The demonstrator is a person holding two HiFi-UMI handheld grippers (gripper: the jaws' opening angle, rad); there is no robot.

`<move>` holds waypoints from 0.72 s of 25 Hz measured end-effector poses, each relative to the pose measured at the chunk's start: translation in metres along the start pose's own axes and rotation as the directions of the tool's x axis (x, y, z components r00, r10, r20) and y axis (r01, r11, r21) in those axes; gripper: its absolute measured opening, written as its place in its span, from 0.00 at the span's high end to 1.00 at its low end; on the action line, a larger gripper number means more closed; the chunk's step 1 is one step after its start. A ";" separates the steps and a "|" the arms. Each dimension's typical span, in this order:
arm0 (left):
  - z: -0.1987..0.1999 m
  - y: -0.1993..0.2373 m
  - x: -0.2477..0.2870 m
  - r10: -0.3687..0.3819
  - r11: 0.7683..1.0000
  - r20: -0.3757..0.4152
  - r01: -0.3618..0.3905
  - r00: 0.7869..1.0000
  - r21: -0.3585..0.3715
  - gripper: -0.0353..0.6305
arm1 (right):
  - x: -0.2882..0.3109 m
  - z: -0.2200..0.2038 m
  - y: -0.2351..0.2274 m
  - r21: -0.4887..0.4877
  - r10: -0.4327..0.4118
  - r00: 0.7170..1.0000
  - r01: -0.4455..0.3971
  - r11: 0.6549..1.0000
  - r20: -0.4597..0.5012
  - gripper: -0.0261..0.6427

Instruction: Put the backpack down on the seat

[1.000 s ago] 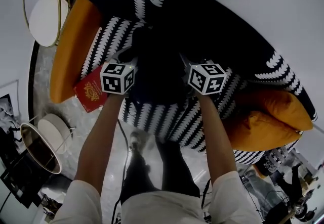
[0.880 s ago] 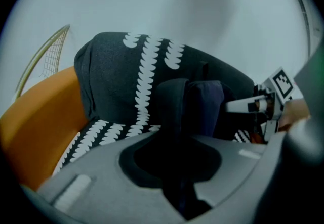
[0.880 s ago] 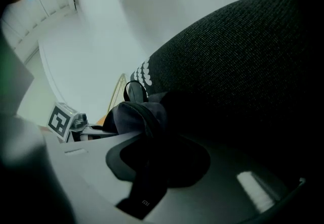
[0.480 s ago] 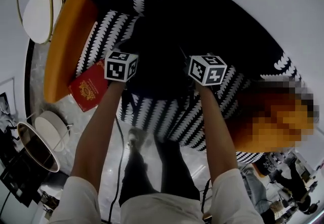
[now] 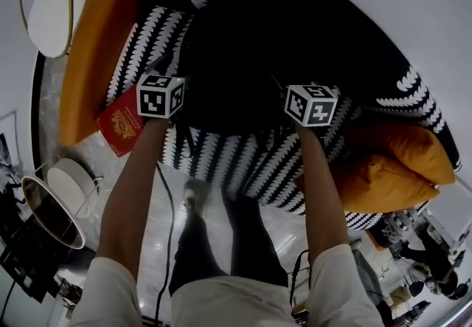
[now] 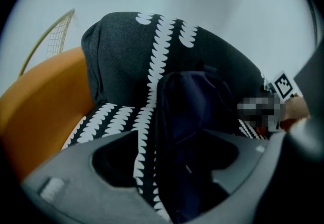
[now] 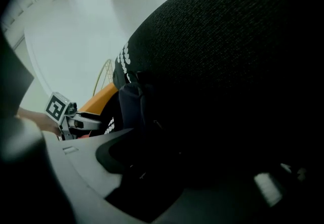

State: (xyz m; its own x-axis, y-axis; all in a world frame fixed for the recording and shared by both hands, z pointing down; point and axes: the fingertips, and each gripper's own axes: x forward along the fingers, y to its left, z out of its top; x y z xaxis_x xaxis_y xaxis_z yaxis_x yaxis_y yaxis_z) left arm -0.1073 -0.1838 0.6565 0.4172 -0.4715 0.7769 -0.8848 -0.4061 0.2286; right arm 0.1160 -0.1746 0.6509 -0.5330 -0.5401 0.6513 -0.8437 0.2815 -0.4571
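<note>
Standing upright on seat: backpack

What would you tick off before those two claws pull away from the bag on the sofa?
1. Backpack on the seat: ok, standing by the backrest.
2. Left gripper released: ok, jaws just opened, apart, backpack between them unpinched.
3. Right gripper released: ok, jaws just opened, something dark between them.
4. Nothing snagged on either jaw: cannot tell, too dark.
5. Red book clear of backpack: ok.
</note>
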 end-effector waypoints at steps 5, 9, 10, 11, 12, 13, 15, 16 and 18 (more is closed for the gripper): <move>-0.008 0.003 -0.036 -0.005 0.999 0.020 0.006 1.000 -0.035 0.38 | -0.040 0.000 -0.009 0.055 -0.075 0.996 0.073 0.996 0.046 0.57; -0.010 0.000 -0.068 -0.002 1.000 0.026 0.002 1.000 -0.009 0.38 | -0.081 0.011 -0.004 0.060 -0.142 0.986 0.137 0.989 0.091 0.57; -0.011 0.000 -0.076 0.000 1.000 0.025 0.000 1.000 -0.003 0.38 | -0.089 0.013 0.000 0.056 -0.151 0.984 0.146 0.988 0.092 0.57; -0.013 -0.001 -0.085 0.002 1.000 0.025 -0.002 1.000 0.001 0.38 | -0.098 0.013 0.007 0.049 -0.156 0.984 0.152 0.987 0.090 0.57; -0.015 -0.003 -0.095 0.004 1.000 0.025 -0.004 1.000 0.002 0.38 | -0.107 0.011 0.014 0.040 -0.158 0.984 0.155 0.987 0.085 0.57; -0.017 -0.007 -0.105 0.004 1.000 0.027 -0.004 1.000 0.002 0.38 | -0.118 0.009 0.022 0.028 -0.162 0.983 0.160 0.987 0.081 0.57; -0.021 -0.016 -0.126 -0.003 1.000 0.038 0.003 0.999 -0.004 0.38 | -0.141 0.006 0.039 0.005 -0.172 0.982 0.172 0.985 0.078 0.57; -0.023 -0.019 -0.138 -0.008 1.000 0.045 0.008 0.999 -0.009 0.38 | -0.153 0.006 0.049 0.000 -0.177 0.981 0.177 0.984 0.081 0.57; -0.029 -0.022 -0.161 -0.010 1.000 0.057 0.011 0.998 -0.016 0.38 | -0.171 0.005 0.072 0.005 -0.178 0.979 0.179 0.984 0.095 0.57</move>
State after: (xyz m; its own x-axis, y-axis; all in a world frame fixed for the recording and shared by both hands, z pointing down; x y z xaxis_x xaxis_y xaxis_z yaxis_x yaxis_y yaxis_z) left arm -0.1607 -0.0761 0.5437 0.4372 -0.5112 0.7399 -0.8834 -0.3984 0.2468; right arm 0.1466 -0.0655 0.5035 -0.3654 -0.6545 0.6618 -0.9251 0.1767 -0.3360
